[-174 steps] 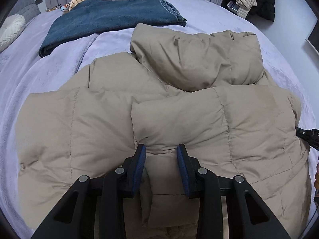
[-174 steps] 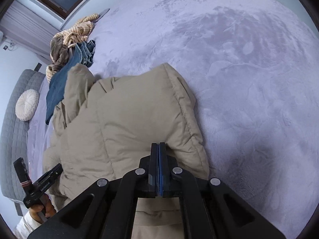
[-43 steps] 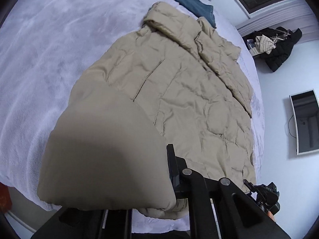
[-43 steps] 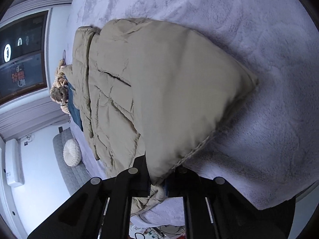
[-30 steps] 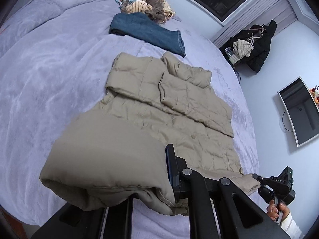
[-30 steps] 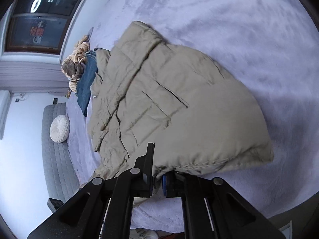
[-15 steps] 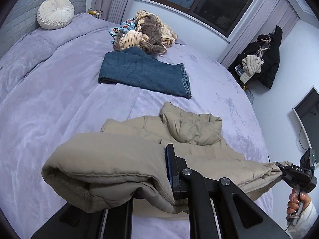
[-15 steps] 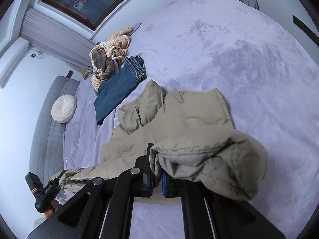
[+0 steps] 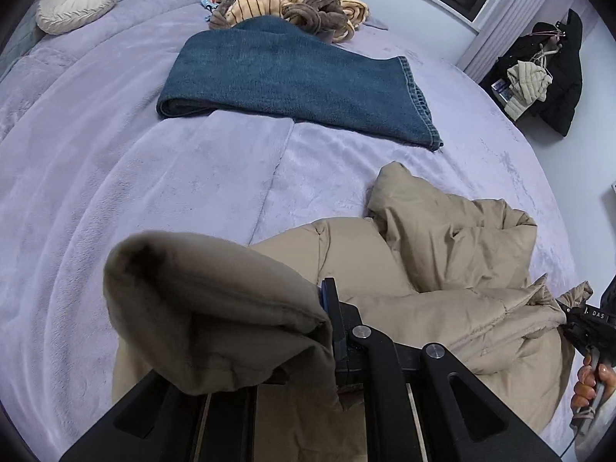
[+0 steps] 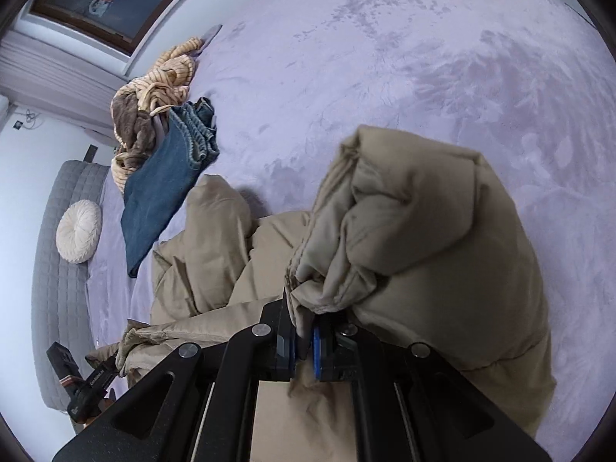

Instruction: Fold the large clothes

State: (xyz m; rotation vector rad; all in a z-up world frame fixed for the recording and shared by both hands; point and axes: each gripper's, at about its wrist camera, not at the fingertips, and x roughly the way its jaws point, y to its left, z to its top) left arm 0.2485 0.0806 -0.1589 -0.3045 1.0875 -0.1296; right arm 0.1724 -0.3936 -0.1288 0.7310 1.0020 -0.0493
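Fold in progress: left hand-held gripper [image 9: 327, 331] and right hand-held gripper [image 10: 304, 340], each clamped on a hem corner of the jacket [image 9: 442, 254], carry the hem over its body on the bed [image 9: 154, 177]. Next: lay the hem level at the collar.

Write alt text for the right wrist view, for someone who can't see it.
The right gripper is shut on a bunched corner of a tan puffer jacket, lifted over a lilac bedspread. Folded jeans and a round cream cushion lie further left.
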